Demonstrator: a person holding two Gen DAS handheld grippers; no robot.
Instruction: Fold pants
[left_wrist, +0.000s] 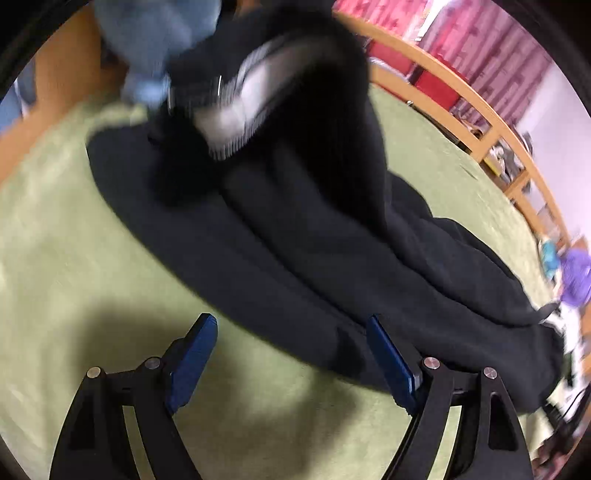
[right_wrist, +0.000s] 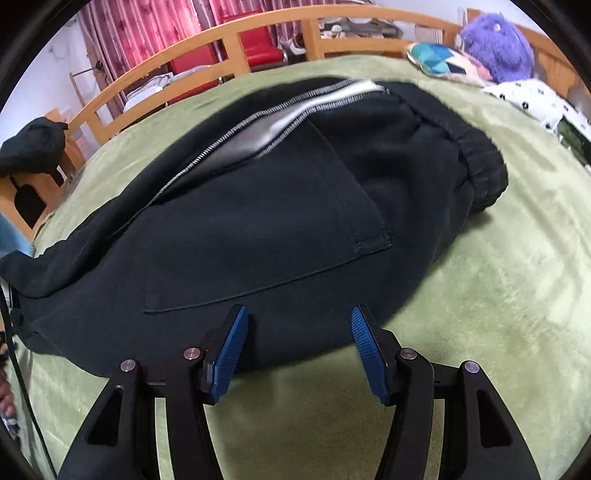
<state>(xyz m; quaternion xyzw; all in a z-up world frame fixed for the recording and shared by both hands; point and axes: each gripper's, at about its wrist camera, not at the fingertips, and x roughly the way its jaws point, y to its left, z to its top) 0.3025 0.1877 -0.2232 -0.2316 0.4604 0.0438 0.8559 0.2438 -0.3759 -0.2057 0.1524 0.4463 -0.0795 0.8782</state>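
Black pants (left_wrist: 314, 236) lie on a green blanket (left_wrist: 74, 229), with one part folded back over the rest and a grey-white inner lining with a zip (left_wrist: 240, 96) showing; this view is blurred. My left gripper (left_wrist: 291, 325) is open and empty at the near edge of the pants. In the right wrist view the pants (right_wrist: 258, 221) lie flat with a back pocket, an elastic waistband (right_wrist: 476, 166) at the right and the grey zip lining (right_wrist: 280, 118). My right gripper (right_wrist: 299, 317) is open, its fingertips at the pants' near edge.
A wooden bed rail (right_wrist: 229, 40) runs along the far side, with red chairs (right_wrist: 258, 44) and pink curtains behind. A purple plush toy (right_wrist: 498, 40), a patterned cushion (right_wrist: 439, 61) and a spotted cloth (right_wrist: 528, 96) lie at the far right. A light-blue garment (left_wrist: 159, 40) is at top left.
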